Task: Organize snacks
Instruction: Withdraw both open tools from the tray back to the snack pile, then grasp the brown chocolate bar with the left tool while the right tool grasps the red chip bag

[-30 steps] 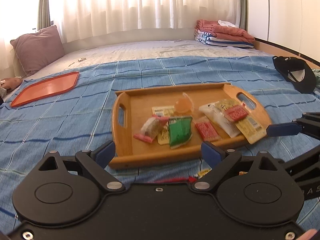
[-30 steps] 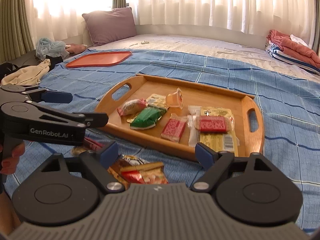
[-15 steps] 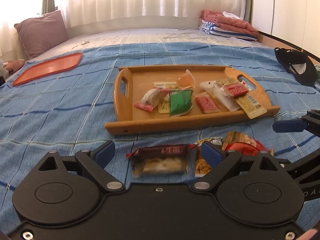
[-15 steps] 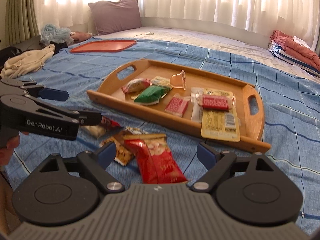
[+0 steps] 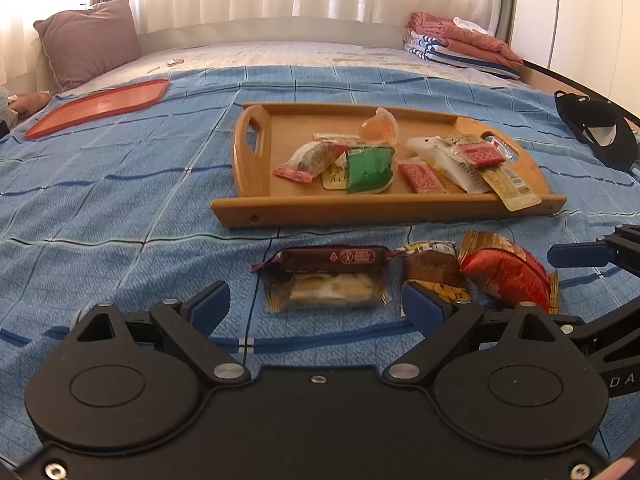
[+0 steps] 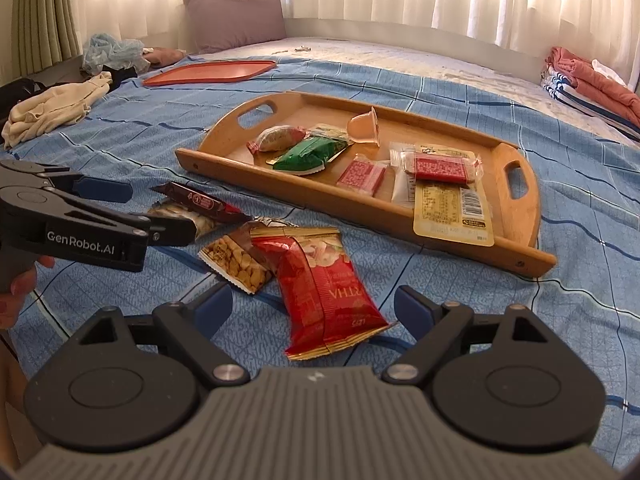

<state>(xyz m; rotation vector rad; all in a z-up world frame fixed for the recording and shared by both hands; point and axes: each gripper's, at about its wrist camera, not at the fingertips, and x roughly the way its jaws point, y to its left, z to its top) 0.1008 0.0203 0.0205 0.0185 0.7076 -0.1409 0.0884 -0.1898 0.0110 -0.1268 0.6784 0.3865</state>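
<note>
Smooth varnished wood on the tray [image 6: 528,216]; glossy crinkled foil on the red snack bag [image 6: 320,280]; shiny dark wrapper on the bar [image 5: 332,258]; clear plastic film around the peanuts [image 6: 236,260]; woven matt cloth across the blue bedspread [image 5: 120,200]; matt black plastic, blue rubbery fingers [image 6: 212,306]

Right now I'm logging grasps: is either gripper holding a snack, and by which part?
Nothing is held. The left gripper and right gripper are both open above loose packets on the blue blanket.
</note>
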